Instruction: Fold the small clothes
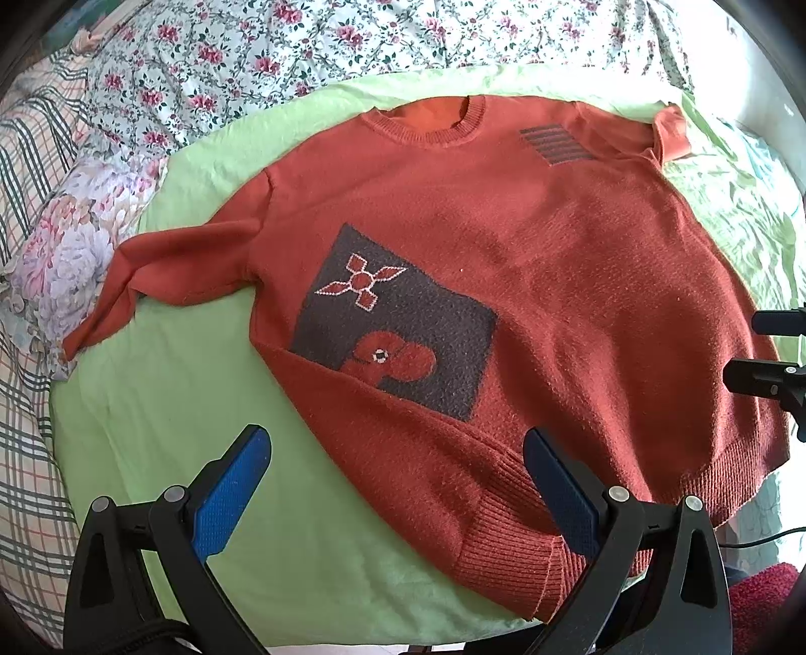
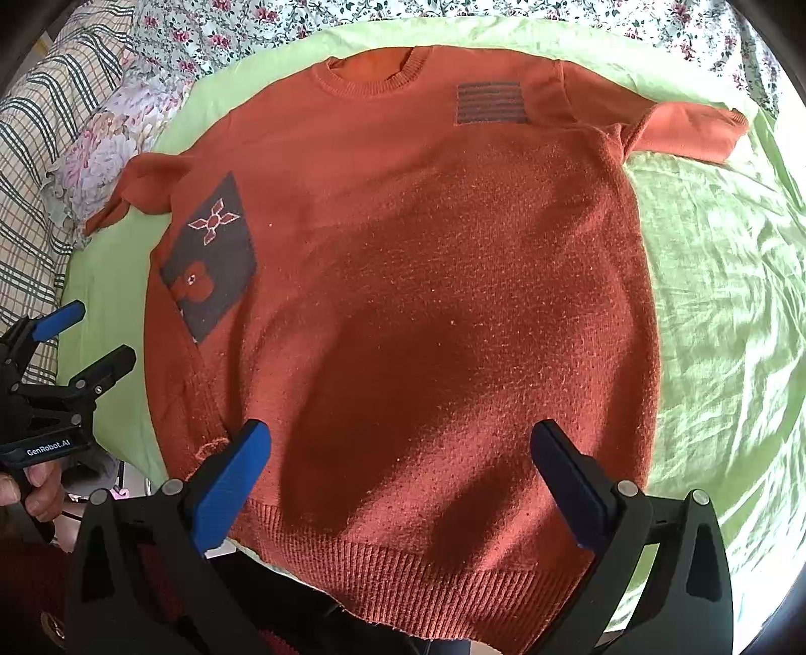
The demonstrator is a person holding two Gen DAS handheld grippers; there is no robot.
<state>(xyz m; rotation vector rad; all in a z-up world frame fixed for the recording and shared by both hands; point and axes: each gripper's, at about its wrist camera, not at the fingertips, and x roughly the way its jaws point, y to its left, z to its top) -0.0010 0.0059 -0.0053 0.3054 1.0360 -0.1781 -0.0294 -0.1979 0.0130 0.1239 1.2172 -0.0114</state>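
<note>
**A:** Where's the sweater (image 2: 403, 282) and which way does it run?

**B:** Flat and face up on a light green sheet (image 2: 715, 282). Its long axis goes from the ribbed hem (image 2: 403, 569) nearest the cameras to the round neckline (image 2: 375, 75) at the far end. One sleeve sticks out to each side.

**A:** What's it made of?

**B:** Rust-orange knit, fuzzy, with ribbing at hem and collar. A dark grey patch (image 1: 398, 322) with a red flower and a cross-shaped motif sits on its left half; a small block of dark stripes (image 2: 491, 103) lies near the right shoulder.

**A:** Do the views differ?

**B:** The left wrist view shows the left sleeve (image 1: 166, 282) whole, draped toward a floral pillow (image 1: 65, 262) and a checked cloth (image 1: 30, 403). The right wrist view shows the right sleeve (image 2: 690, 128) laid straight out, plus a hand (image 2: 35, 491) gripping the left gripper (image 2: 95, 337).

**A:** And the claws?

**B:** Both spread wide, holding nothing. The left gripper hangs above the hem's left corner, the right gripper (image 2: 398, 463) above the hem's middle. Blue pads (image 2: 229, 483) line black fingers.

**A:** Beyond the sheet?

**B:** A flowered bedspread (image 1: 252, 45).
</note>
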